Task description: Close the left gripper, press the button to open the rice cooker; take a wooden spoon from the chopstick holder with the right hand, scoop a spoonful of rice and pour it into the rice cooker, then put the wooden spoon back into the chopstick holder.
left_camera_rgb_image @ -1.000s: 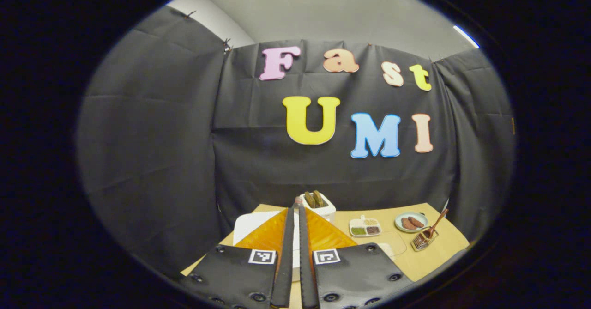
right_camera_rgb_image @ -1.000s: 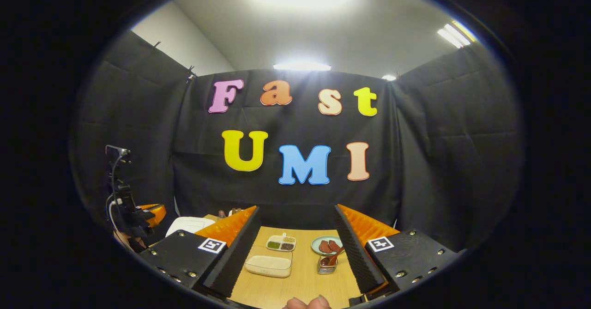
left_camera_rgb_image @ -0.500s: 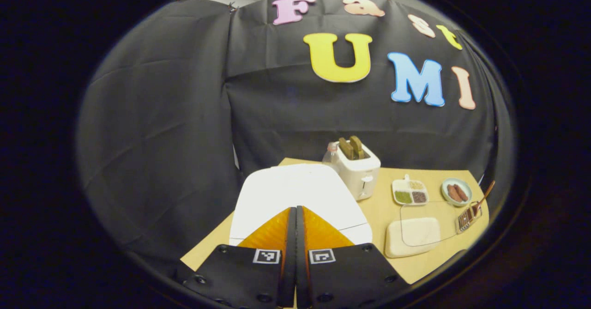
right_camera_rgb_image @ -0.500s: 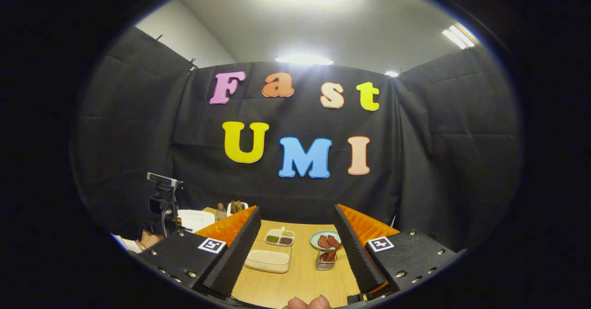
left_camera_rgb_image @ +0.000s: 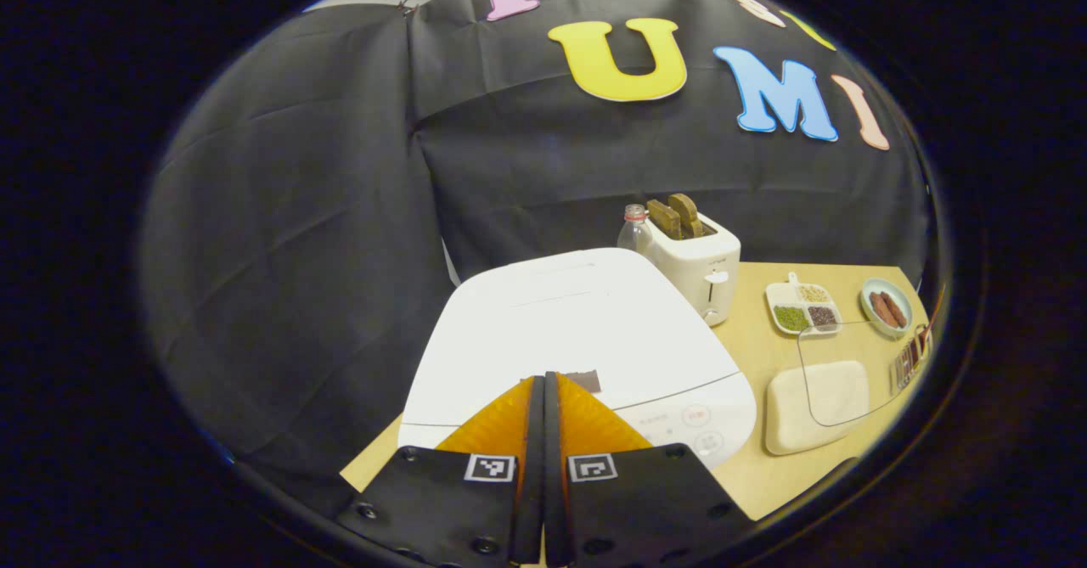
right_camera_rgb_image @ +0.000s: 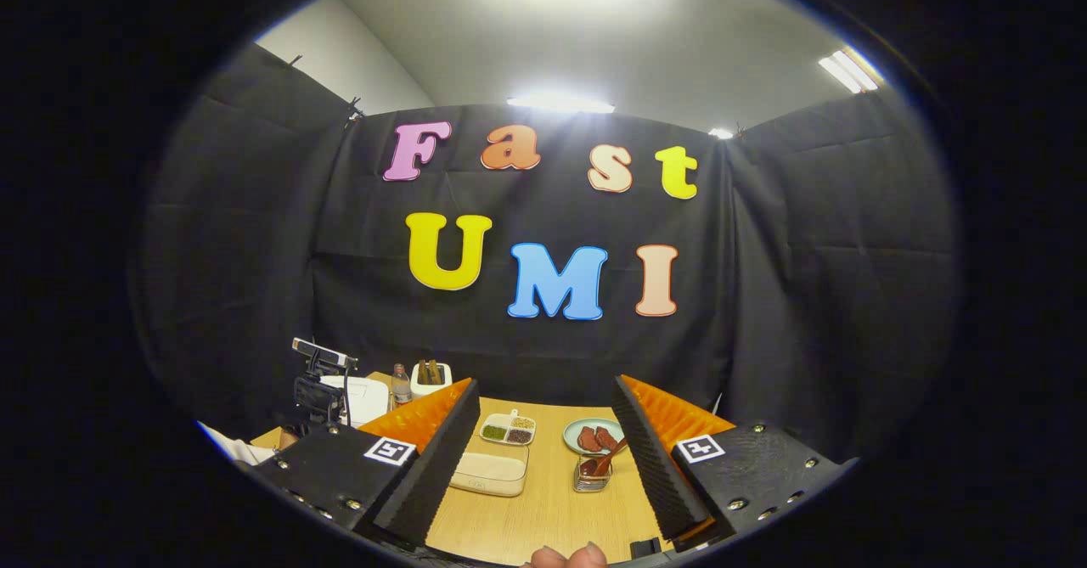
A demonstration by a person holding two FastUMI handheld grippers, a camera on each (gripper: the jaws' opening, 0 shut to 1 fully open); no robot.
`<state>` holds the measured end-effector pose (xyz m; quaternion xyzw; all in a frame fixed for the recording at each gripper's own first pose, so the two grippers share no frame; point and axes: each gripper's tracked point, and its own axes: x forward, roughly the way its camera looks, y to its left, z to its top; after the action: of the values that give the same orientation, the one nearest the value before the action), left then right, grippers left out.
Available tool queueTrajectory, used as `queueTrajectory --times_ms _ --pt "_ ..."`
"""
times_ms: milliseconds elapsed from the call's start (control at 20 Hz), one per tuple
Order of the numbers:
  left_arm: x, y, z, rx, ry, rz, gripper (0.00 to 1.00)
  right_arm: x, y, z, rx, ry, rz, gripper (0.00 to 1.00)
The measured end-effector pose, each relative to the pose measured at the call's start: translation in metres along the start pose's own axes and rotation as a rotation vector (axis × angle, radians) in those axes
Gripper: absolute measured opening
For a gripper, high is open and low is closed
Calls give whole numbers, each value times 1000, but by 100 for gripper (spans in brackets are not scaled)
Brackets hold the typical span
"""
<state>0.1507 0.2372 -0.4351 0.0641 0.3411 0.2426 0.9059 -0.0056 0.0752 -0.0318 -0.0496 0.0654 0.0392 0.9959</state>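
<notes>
White rice cooker (left_camera_rgb_image: 586, 330) lid shut, wooden spoon (right_camera_rgb_image: 605, 459) leaning in wire chopstick holder (right_camera_rgb_image: 592, 480), lidded rice box (right_camera_rgb_image: 490, 473) nearby

Smooth glossy white plastic on the rice cooker (left_camera_rgb_image: 586, 330), same on the toaster (left_camera_rgb_image: 701, 267). Matt pale wood grain for the table (right_camera_rgb_image: 552, 508). Thin shiny metal wire on the chopstick holder (right_camera_rgb_image: 592, 479). Clear see-through plastic lid on the rice box (left_camera_rgb_image: 836, 381).
</notes>
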Motion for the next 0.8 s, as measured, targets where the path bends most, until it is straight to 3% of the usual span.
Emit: queueTrajectory --times_ms 100,250,450,550,750,800 --pt "2 0 3 -51 16 -5 9 2 5 -2 4 7 11 96" --pt "11 -2 -2 -153 136 -35 9 0 9 0 -8 -2 23 96" --pt "7 1 3 -205 218 -96 9 -3 14 0 21 -6 38 96" --pt "2 4 11 -238 152 -120 9 -3 11 1 30 -13 34 96" --pt "-34 27 61 -250 -73 -86 12 -4 6 -1 47 -11 21 96" --pt "-48 32 74 -244 -118 -86 8 -4 5 -4 50 -8 20 96"
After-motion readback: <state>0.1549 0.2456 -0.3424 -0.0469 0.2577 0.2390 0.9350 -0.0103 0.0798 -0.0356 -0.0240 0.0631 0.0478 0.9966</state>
